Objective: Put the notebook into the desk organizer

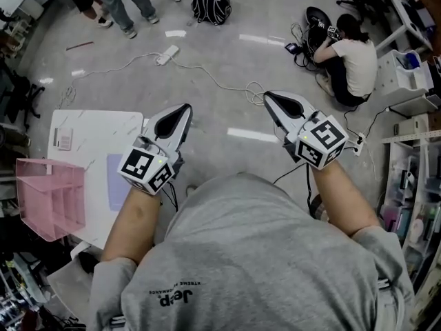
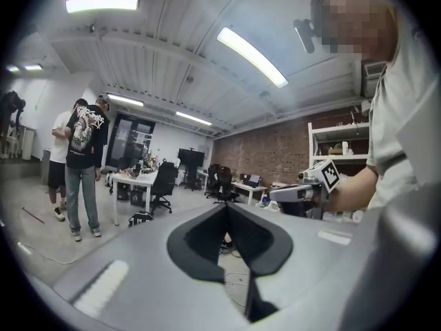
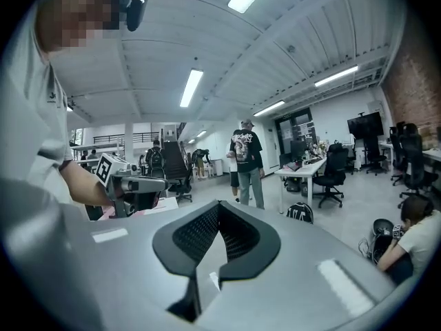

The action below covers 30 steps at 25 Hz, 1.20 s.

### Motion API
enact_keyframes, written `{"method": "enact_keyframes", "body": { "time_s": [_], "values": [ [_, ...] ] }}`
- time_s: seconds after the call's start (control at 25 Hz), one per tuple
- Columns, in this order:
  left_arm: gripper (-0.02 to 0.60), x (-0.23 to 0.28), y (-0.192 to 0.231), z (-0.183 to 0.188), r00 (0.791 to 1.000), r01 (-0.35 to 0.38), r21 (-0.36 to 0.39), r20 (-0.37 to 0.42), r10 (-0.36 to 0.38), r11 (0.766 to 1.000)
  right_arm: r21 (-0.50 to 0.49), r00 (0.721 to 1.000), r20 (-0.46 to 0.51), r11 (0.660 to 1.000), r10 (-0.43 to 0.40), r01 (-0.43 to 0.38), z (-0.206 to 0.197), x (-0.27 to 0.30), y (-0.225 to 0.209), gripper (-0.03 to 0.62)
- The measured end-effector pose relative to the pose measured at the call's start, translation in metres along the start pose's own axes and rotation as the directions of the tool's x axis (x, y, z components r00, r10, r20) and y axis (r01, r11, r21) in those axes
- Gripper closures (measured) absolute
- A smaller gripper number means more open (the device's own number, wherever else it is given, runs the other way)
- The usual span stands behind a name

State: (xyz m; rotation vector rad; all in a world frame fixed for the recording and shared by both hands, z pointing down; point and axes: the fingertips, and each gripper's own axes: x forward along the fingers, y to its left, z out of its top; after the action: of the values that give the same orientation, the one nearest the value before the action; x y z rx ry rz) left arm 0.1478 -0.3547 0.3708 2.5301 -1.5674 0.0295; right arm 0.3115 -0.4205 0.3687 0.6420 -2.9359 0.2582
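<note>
Now, left gripper [image 1: 185, 110], right gripper [image 1: 270, 98]: jaws together, empty.
Notebook [image 1: 118, 185]: flat near table's [image 1: 89, 133] right edge; probably light, thin, bendy; pinch one long edge.
Organizer [image 1: 48, 198]: table's left edge.

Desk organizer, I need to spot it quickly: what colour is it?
The desk organizer is pink; the head view shows it best.
</note>
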Motion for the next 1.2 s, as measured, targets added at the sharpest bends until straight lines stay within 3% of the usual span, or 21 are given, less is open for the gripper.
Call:
{"method": "enact_keyframes", "body": {
  "time_s": [0.2, 0.24, 0.36, 0.52, 0.72, 0.92, 1.2],
  "values": [
    [0.523, 0.008, 0.006, 0.006, 0.999, 0.036, 0.010, 0.003, -0.036, 0.999, 0.015, 1.000, 0.013, 1.000, -0.010, 0.010, 0.004, 0.006, -0.001, 0.585],
    [0.523, 0.009, 0.006, 0.008, 0.999, 0.044, 0.013, 0.005, -0.044, 0.999, 0.020, 1.000, 0.013, 1.000, 0.001, -0.001, 0.004, 0.006, 0.002, 0.556],
    [0.523, 0.009, 0.008, 0.013, 0.998, 0.052, 0.012, 0.017, -0.053, 0.999, 0.027, 0.999, 0.012, 0.999, 0.033, -0.033, 0.007, 0.009, 0.007, 0.338],
    [0.523, 0.004, 0.010, 0.016, 0.999, 0.046, 0.005, 0.023, -0.046, 0.999, 0.038, 1.000, 0.003, 0.999, 0.031, -0.031, 0.008, 0.015, 0.007, 0.155],
    [0.523, -0.021, 0.017, 0.018, 0.999, 0.002, 0.007, 0.035, -0.002, 1.000, 0.035, 0.994, -0.042, 0.995, 0.096, -0.094, -0.001, 0.031, 0.028, 0.112],
    [0.523, -0.061, 0.028, 0.019, 0.994, -0.094, 0.006, 0.049, 0.094, 0.996, 0.034, 0.977, -0.087, 0.981, 0.192, -0.190, -0.010, 0.059, 0.057, 0.111],
    [0.523, -0.154, 0.053, 0.006, 0.957, -0.286, -0.006, 0.051, 0.286, 0.958, 0.107, 0.907, -0.168, 0.922, 0.386, -0.373, -0.041, 0.121, 0.130, 0.111]
  ]
}}
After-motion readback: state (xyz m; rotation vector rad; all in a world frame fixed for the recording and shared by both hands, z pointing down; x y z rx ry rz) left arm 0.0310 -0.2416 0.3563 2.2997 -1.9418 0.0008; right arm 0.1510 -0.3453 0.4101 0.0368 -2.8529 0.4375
